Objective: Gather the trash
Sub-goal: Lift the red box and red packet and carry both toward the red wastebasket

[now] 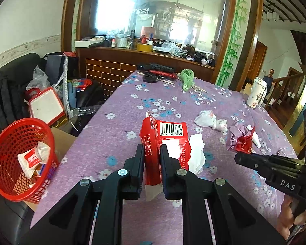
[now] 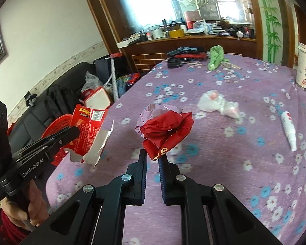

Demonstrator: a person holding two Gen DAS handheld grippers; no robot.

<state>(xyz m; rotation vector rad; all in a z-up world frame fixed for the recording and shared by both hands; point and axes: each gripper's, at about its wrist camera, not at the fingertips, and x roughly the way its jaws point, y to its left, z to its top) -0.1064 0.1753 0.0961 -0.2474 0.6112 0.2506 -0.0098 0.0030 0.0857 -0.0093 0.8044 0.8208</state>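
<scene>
Counter (image 1: 116,126) lies bare left of the left fingers (image 1: 139,159). Ahead-right, white plastic bag (image 1: 206,118) obstructs. Spray bottle (image 2: 288,129) lies well right of the right fingers (image 2: 142,161).

The table (image 1: 116,126) wears a purple cloth strewn with white and blue flowers. The torn carton (image 1: 163,138) is red with white lettering and a black-and-white barcode. The crumpled wrapper (image 2: 167,130) is red and pale lilac. The mesh basket (image 1: 20,163) is red, the rag (image 1: 186,79) green.
</scene>
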